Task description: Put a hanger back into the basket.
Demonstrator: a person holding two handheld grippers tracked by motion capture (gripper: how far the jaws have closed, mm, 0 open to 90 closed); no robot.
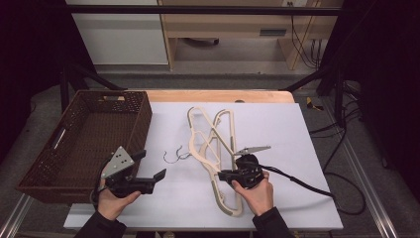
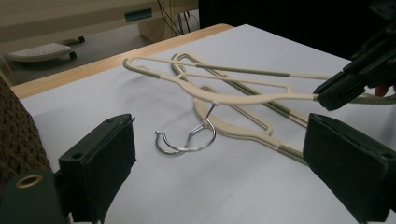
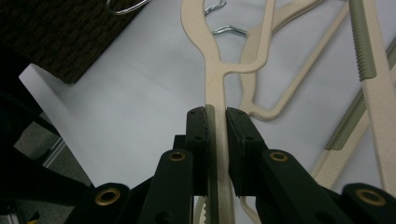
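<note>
Black jaws of my right gripper [image 3: 216, 154] pinch one cream hanger [image 3: 211, 70] by its arm, pads pressed on either side of the plastic. From above, that right gripper [image 1: 224, 174] sits at the near end of the hanger pile on the white sheet [image 1: 277, 124], to the right of the brown basket [image 1: 34, 173]. Seen from my left gripper, the held hanger [image 2: 224, 95] is tilted up off the sheet, its wire hook [image 2: 196, 140] hanging down, and a second hanger [image 2: 243, 126] lies flat beneath it. My left gripper [image 1: 153, 168] hovers just beside the basket's near right corner, jaws spread wide with nothing between them.
</note>
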